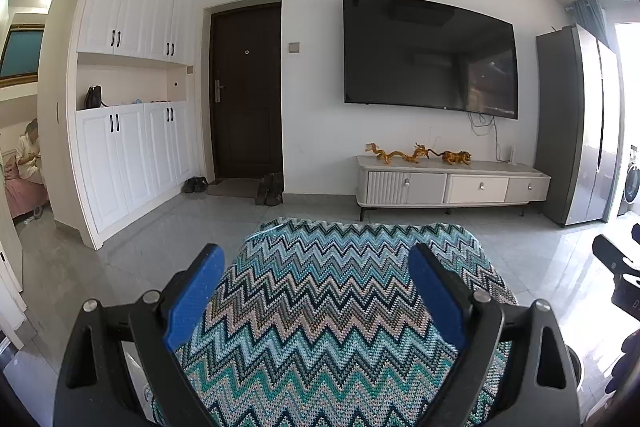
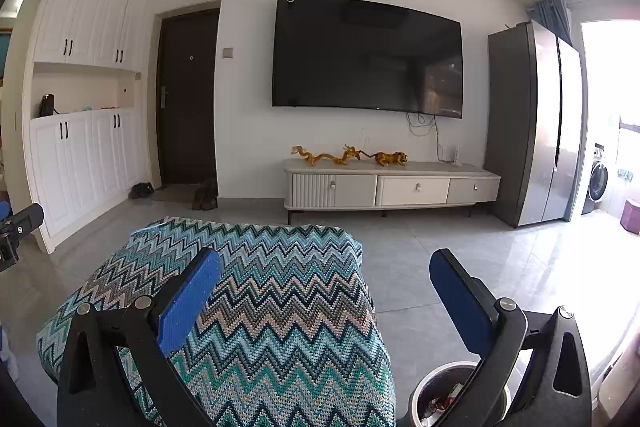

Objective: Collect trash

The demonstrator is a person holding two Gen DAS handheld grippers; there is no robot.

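Observation:
My left gripper (image 1: pixel 316 259) is open, its blue pads (image 1: pixel 196 295) spread wide over a teal zigzag-knit cover (image 1: pixel 320 311) with nothing between them. My right gripper (image 2: pixel 326 265) is open too and empty. It hovers over the right edge of the same zigzag cover (image 2: pixel 260 299). Below the right finger stands a round white trash bin (image 2: pixel 448 399) on the floor, with crumpled wrappers inside; the finger hides part of it. No loose trash shows on the cover.
Ahead are a wall TV (image 1: pixel 430 55), a low white TV cabinet (image 1: pixel 452 183) with orange figurines, a grey fridge (image 1: pixel 576 123), white cupboards (image 1: pixel 132 147) and a dark door (image 1: pixel 246 91). Grey tile floor surrounds the cover. A person sits at far left (image 1: pixel 30 151).

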